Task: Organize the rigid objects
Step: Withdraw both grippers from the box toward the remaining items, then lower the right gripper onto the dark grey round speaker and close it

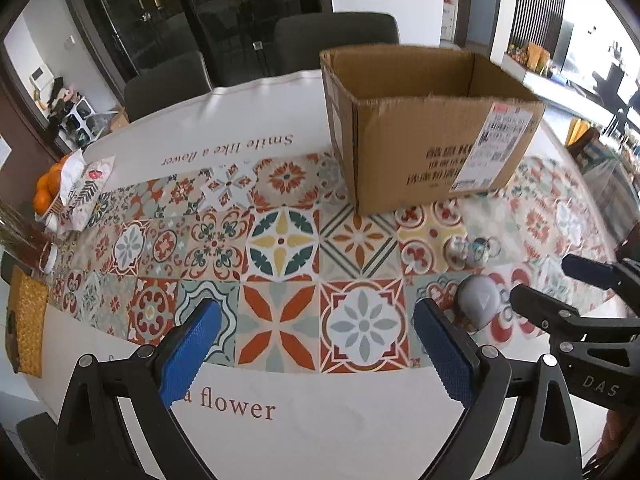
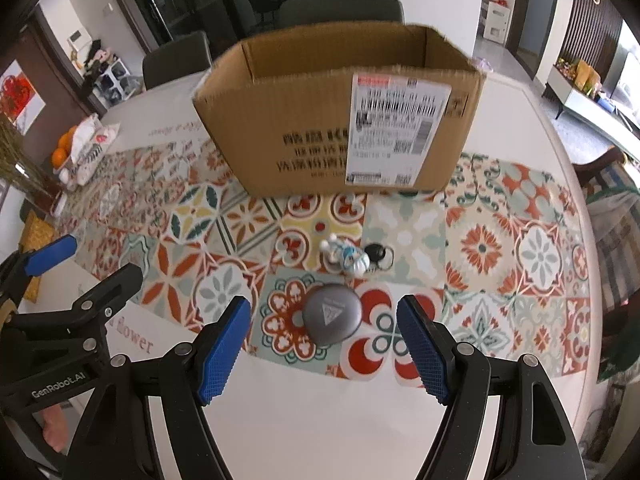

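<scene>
Patterned tiles in orange, teal and cream run across the tablecloth [image 2: 520,248] of a dining table, with dark chairs and glass doors behind. At the far left edge sit a bowl of oranges [image 1: 44,192] and a crumpled packet. Moving right, the left gripper [image 1: 316,344] hangs over bare cloth, its blue pads spread wide with nothing between them. Next comes the grey round case [image 2: 331,314], lying flat on the cloth near the table's front edge; the right gripper [image 2: 324,340] is lined up on it, jaws released and standing clear on either side — no contact yet. Just beyond the case lies a small blue-and-white figurine keychain [image 2: 347,257]. Behind both stands the open cardboard box [image 2: 340,120], whose inside cannot be seen from here. By my reading the sorting has barely begun: both loose items remain outside the box, and each needs a grasp and a lift over its rim.
</scene>
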A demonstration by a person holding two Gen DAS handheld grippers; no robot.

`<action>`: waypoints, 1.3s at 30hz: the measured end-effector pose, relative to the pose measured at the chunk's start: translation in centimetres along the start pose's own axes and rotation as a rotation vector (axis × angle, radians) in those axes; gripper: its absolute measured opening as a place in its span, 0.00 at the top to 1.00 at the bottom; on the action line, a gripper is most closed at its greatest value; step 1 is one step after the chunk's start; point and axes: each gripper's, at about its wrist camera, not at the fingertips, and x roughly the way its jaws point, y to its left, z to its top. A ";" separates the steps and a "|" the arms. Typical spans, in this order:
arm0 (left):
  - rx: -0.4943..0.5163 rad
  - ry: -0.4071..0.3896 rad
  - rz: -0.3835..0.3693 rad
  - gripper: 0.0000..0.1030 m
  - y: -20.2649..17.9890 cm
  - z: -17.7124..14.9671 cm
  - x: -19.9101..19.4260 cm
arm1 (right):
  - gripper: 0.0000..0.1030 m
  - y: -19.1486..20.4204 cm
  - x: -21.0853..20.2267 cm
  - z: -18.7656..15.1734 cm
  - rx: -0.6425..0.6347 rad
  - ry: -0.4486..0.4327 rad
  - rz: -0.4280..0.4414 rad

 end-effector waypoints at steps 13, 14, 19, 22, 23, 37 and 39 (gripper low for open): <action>0.002 0.104 0.000 0.05 -0.2 -2.0 4.7 | 0.27 0.2 4.6 -1.1 -0.029 0.074 -0.013; 0.003 0.111 0.001 0.05 -0.2 -2.0 5.0 | 0.27 0.2 5.1 -1.1 -0.031 0.081 -0.010; 0.008 0.141 -0.001 0.05 -0.6 -2.5 6.5 | 0.27 0.0 6.9 -1.3 -0.028 0.114 -0.015; 0.010 0.158 -0.003 0.05 -0.8 -2.6 7.4 | 0.27 -0.1 7.8 -1.3 -0.027 0.128 -0.019; 0.011 0.164 -0.003 0.05 -0.8 -2.6 7.6 | 0.27 -0.1 8.1 -1.3 -0.027 0.132 -0.021; 0.014 0.200 -0.006 0.05 -1.2 -2.7 9.6 | 0.34 -0.4 11.2 -1.3 -0.003 0.187 -0.039; 0.013 0.203 -0.007 0.05 -1.2 -2.6 9.8 | 0.36 -0.3 11.4 -1.4 -0.003 0.191 -0.034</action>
